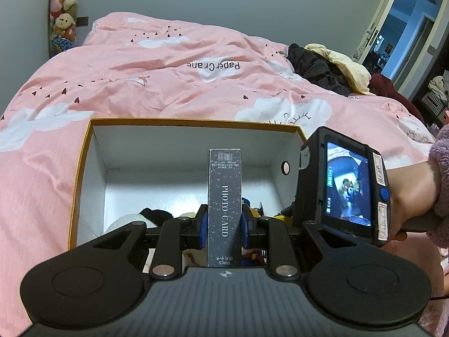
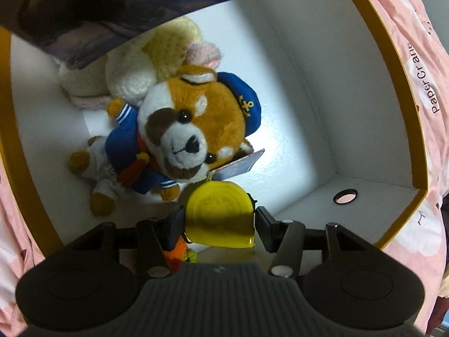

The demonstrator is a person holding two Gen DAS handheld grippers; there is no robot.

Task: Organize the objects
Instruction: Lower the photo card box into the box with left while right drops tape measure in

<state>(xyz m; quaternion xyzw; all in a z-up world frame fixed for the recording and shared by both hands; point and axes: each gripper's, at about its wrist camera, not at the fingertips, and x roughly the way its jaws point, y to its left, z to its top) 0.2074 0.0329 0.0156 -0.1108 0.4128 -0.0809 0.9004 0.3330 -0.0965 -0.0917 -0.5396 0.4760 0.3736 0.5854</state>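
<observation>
Hovering over the open box (image 1: 84,151) on the bed (image 1: 140,84), left gripper (image 1: 224,224) is clamped on the photo card pack (image 1: 224,196), long axis running forward along the fingers, box floor just below and ahead. Right gripper (image 2: 219,221), already down inside the box, holds the yellow tape measure (image 2: 221,213) between its fingers, right beside the sailor plush dog (image 2: 179,129). Pad contact on the right side is hard to make out; a dark blurred shape cuts off the top.
</observation>
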